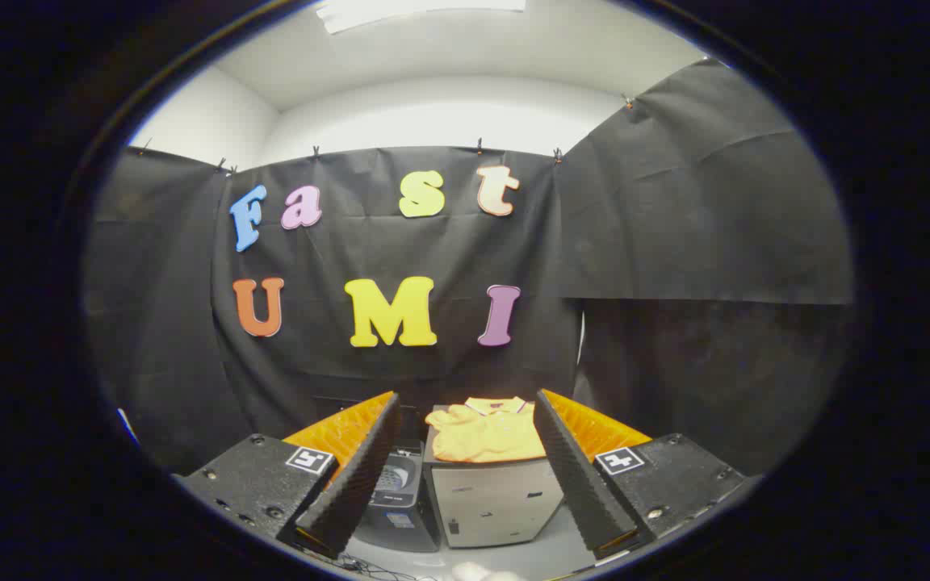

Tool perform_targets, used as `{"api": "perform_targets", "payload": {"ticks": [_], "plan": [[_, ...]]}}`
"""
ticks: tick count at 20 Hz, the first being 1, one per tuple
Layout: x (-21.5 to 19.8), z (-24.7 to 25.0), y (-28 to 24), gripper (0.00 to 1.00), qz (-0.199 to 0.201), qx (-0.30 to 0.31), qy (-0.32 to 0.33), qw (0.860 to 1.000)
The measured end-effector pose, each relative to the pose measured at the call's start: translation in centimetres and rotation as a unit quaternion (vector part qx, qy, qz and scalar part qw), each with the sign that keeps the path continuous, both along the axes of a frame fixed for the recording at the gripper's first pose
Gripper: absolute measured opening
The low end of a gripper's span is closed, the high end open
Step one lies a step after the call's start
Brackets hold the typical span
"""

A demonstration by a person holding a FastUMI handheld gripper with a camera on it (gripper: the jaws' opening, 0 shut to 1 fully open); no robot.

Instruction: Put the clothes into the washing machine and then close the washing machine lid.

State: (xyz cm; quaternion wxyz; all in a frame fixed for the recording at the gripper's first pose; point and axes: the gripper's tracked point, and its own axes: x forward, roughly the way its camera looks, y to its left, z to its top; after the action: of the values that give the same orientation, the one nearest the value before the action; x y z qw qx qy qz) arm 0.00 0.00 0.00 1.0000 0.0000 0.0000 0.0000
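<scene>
A yellow garment [485,434] with a collar lies folded on top of a pale box-shaped cabinet [493,500], beyond my fingers and between them. To the left of that cabinet stands a small dark washing machine [396,496], partly hidden by my left finger [356,476]; I cannot tell how its lid stands. My gripper [465,464] is open, held well back from both, with nothing between its fingers. The right finger [582,476] covers the cabinet's right edge.
Black cloth walls close the booth behind and on both sides. A light floor or tabletop [513,561] runs under the machine and the cabinet. A few thin cables [376,571] lie on it just below my fingers.
</scene>
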Motion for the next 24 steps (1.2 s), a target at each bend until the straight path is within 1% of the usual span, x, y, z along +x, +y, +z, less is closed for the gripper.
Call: {"api": "perform_targets", "payload": {"ticks": [12, 19, 24], "plan": [[-0.9, 0.5, 0.4, 1.0, -0.007, -0.017, -0.009, 1.0], [-0.8, 0.5, 0.6, 1.0, -0.016, -0.015, -0.003, 1.0], [0.4, 1.0, 1.5, 1.0, -0.007, -0.023, -0.003, 1.0]]}}
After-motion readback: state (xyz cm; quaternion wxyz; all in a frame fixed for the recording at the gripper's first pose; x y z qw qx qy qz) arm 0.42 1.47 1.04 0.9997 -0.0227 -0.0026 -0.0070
